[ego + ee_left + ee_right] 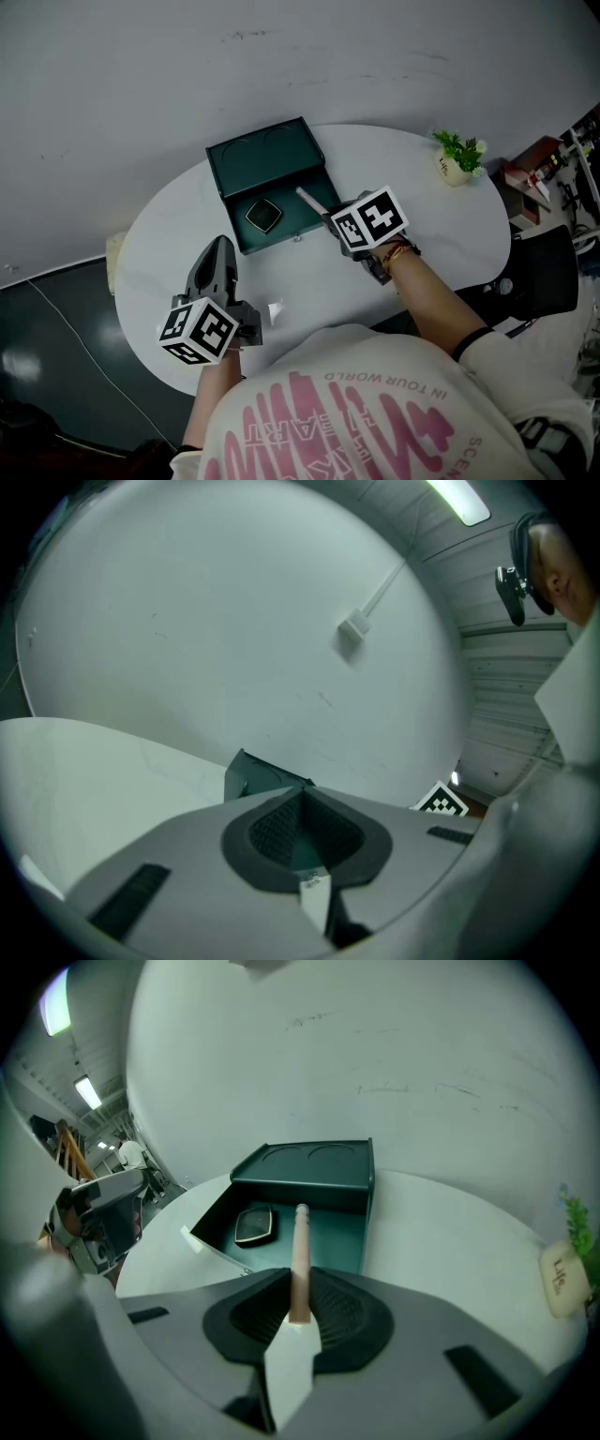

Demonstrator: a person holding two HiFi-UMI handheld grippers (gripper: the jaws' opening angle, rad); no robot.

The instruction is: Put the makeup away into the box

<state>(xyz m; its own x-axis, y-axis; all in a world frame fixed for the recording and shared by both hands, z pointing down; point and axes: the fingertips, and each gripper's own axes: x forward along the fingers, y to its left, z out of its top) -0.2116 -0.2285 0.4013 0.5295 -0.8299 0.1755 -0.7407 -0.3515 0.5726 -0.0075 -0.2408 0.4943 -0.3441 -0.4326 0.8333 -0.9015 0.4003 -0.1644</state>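
Our shirt front [375,412] crowds the 6 o'clock edge of the head view, nearest the lens.

We have the makeup pencil [299,1241], a slim pinkish stick with a pale tip, clamped between the jaws of our right gripper [300,1309]. Its free end hangs above the floor of the open green box [342,1232]. A dark compact [254,1225] already lies inside, at about 9 o'clock from the pencil's tip. The lid [265,155] is folded back at the box's 12 o'clock side.

We judge the step to be setting the pencil down inside. To do it well, we should lower the tip onto the bare floor on the side away from the compact. Then we bring the stick flatter so it lies along the tray and does not stand on end. We part the jaws only once it rests, since a round stick may roll or tip over the low front wall.

Our left gripper [302,808] sits at the box's 7 o'clock in the head view, closed on nothing; it could steady the box. A white scrap [275,312] lies just beside it on the white table [422,216], and a small potted plant [458,157] stands at the table's 2 o'clock.
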